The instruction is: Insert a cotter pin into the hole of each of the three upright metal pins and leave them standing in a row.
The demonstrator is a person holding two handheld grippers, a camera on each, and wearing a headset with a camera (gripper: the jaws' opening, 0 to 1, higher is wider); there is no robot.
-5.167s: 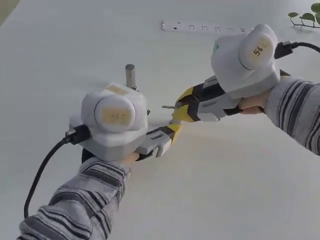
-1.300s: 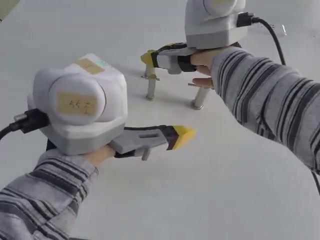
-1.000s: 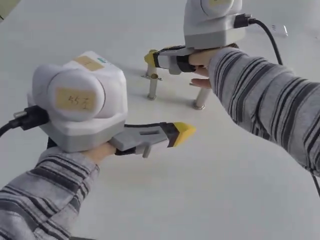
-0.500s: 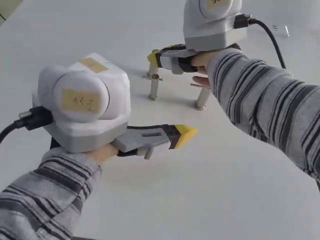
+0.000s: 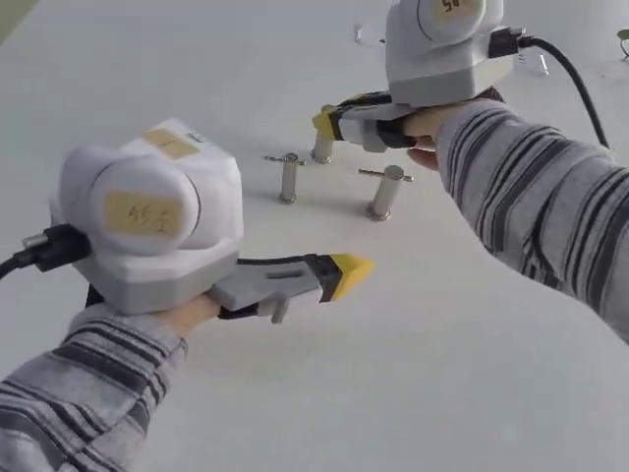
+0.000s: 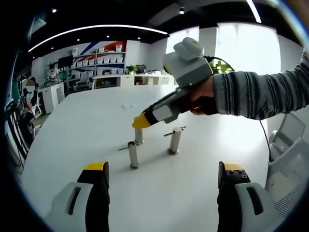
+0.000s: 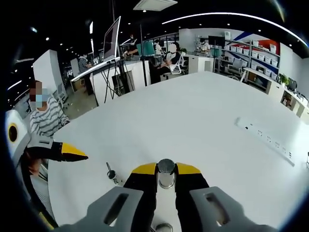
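Three short upright metal pins stand on the white table [image 5: 432, 374]. The near-left pin [image 5: 287, 178] and the near-right pin [image 5: 383, 193] each carry a cotter pin through the top. My right gripper [image 5: 324, 123] is shut on the far pin [image 5: 322, 148], whose round top [image 7: 166, 167] sits between the yellow jaws of the right gripper [image 7: 166, 170]. My left gripper [image 5: 349, 270] hovers nearer me, apart from the pins. In the left gripper view its jaws stand wide apart with nothing between them, and the three pins [image 6: 133, 154] [image 6: 175, 140] [image 6: 139, 136] lie ahead.
A white power strip [image 7: 263, 133] lies on the table beyond the pins. Black cables trail from both grippers. Bare table surrounds the pins. Desks, shelves and seated people are in the room beyond the table's edge.
5 s ago the two grippers met around a pin and cotter pin. Over the last second the right gripper stays at the far pin, shifted slightly right of the other two; the left gripper hovers unchanged.
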